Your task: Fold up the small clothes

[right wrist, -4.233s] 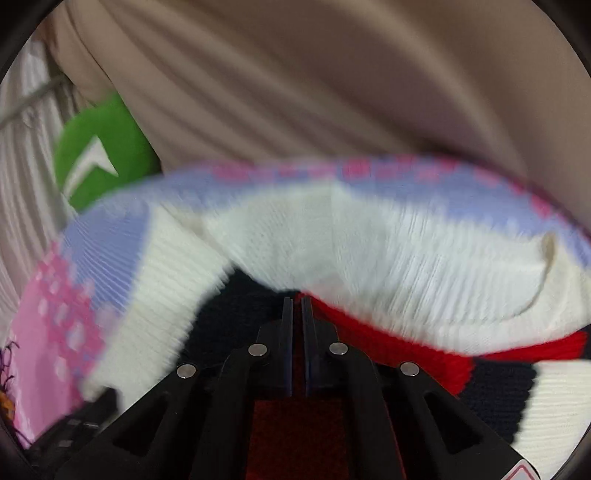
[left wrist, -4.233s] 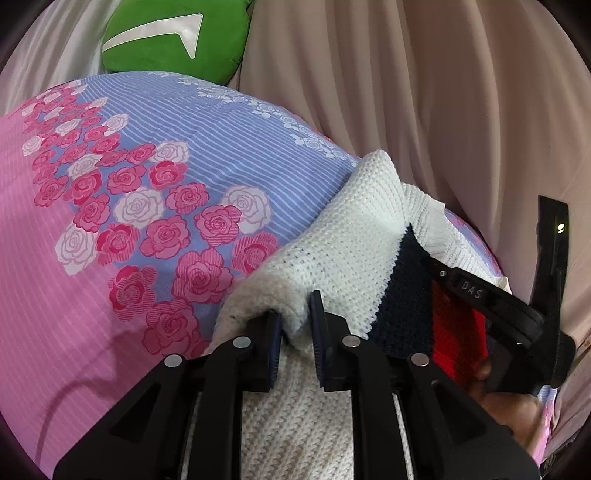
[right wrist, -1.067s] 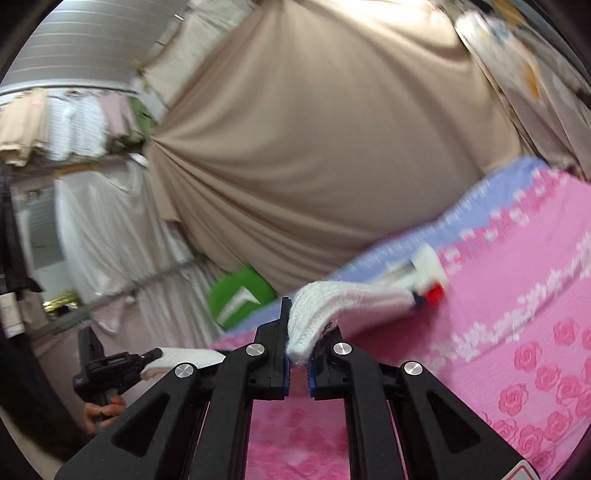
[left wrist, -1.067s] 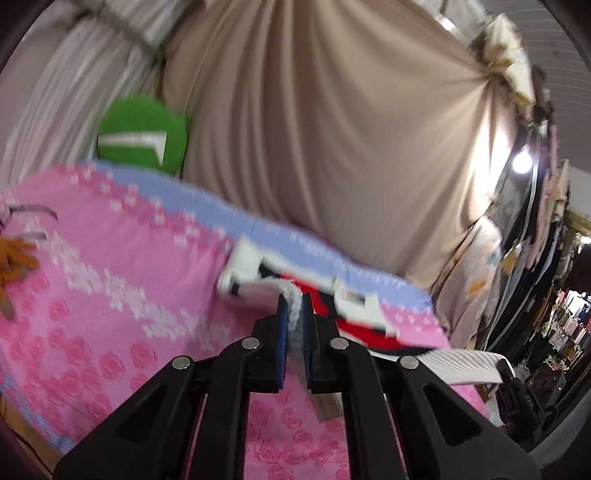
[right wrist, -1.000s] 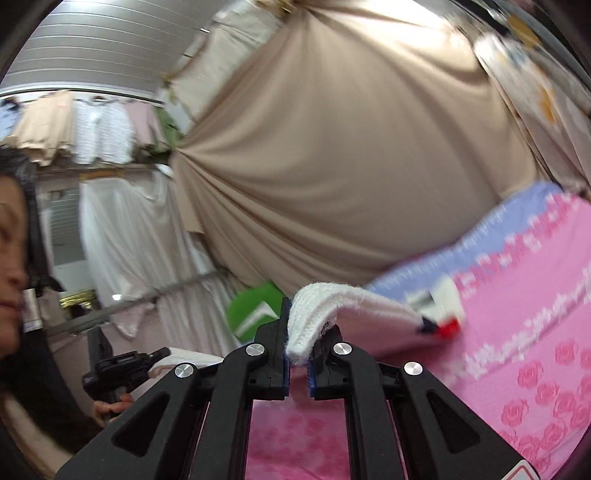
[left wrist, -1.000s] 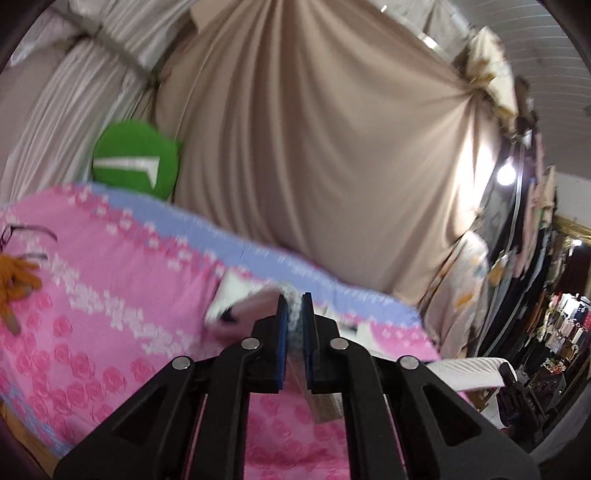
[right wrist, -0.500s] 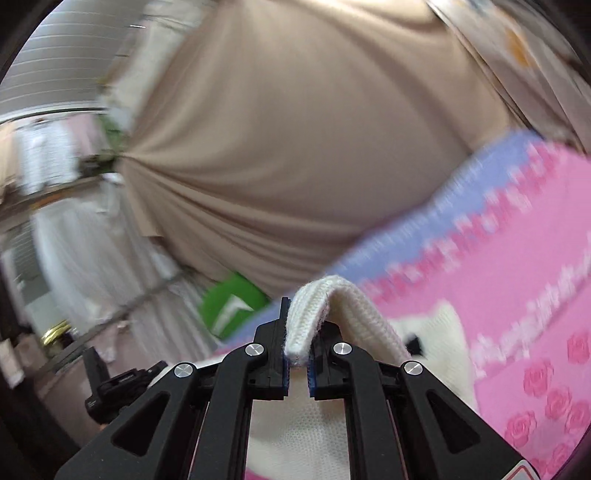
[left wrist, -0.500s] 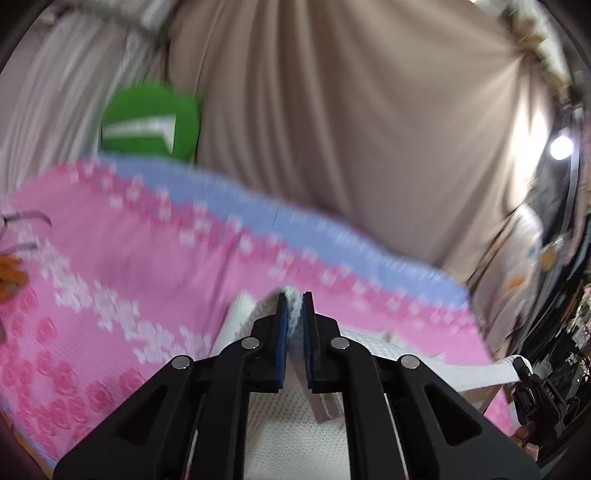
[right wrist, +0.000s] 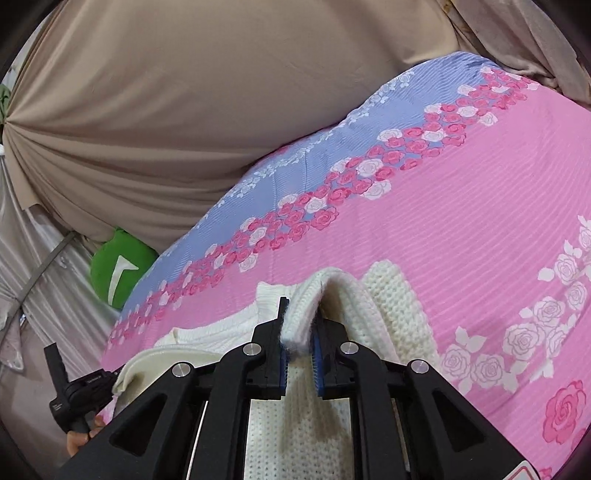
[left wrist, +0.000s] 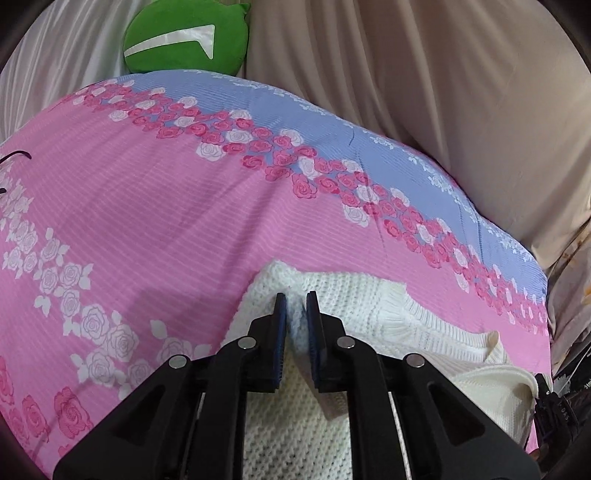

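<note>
From the left wrist camera I see a pink bedsheet (left wrist: 155, 206) printed with roses, its far edge a lavender-blue band (left wrist: 258, 99) running from 11 o'clock toward 3 o'clock. A green cushion (left wrist: 184, 35) with a white arrow-shaped mark sits at 11 o'clock, touching that far edge, with a beige curtain (left wrist: 424, 74) at 1 o'clock and a pale grey drape (left wrist: 55, 62) at 10 o'clock. From the right wrist camera I see the same cushion (right wrist: 118, 269) at 9 o'clock, below the curtain (right wrist: 184, 92).
</note>
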`<state>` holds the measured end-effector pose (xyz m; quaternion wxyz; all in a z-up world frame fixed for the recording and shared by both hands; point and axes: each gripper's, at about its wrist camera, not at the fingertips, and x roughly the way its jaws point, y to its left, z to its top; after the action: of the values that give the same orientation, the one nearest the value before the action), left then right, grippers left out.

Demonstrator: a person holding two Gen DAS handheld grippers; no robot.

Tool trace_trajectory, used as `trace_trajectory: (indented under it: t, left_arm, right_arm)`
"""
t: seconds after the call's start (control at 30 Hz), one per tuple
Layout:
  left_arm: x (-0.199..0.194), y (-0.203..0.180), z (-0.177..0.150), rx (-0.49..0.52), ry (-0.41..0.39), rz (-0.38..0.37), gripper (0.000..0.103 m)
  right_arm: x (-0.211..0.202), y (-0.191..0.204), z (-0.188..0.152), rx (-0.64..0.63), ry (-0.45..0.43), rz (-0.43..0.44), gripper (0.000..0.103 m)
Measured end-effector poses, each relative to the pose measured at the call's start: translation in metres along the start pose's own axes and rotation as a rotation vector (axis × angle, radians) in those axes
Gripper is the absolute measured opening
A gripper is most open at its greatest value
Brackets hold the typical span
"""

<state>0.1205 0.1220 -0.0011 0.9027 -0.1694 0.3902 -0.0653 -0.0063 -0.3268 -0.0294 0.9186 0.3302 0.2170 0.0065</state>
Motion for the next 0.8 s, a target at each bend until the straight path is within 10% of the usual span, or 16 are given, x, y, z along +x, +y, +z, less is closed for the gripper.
trace_trajectory:
  t: [0.07,0.13,0.2,0.3,0.6,0.8]
  left_arm:
    - [-0.003,0.002,0.002,-0.009,-0.017,-0.039,0.021]
    - [-0.022,0.006,0.001,-0.019,-0.096,-0.039,0.058]
    - [-0.046,0.011,-0.001,-0.021,-0.19,-0.022,0.072]
    - [-0.073,0.019,-0.006,0.028,-0.195,-0.012,0.074]
    - [-0.073,0.064,-0.076,0.053,0.157,-0.091,0.075]
    - [-0.08,0.068,-0.092,0.054,0.173,-0.097,0.065]
  right_arm:
    - [-0.014,0.0,0.001,0.018,-0.066,0.045,0.026]
    - [-0.042,0.0,0.002,0.031,-0.2,0.1,0.058]
    - [-0.077,0.0,0.0,0.013,-0.332,0.101,0.071]
    - [-0.11,-0.001,-0.007,-0.037,-0.334,0.063,0.071]
    - [-0.137,-0.021,-0.087,-0.129,-0.073,-0.104,0.073]
    - [-0.127,-0.028,-0.11,-0.098,-0.008,-0.079,0.072]
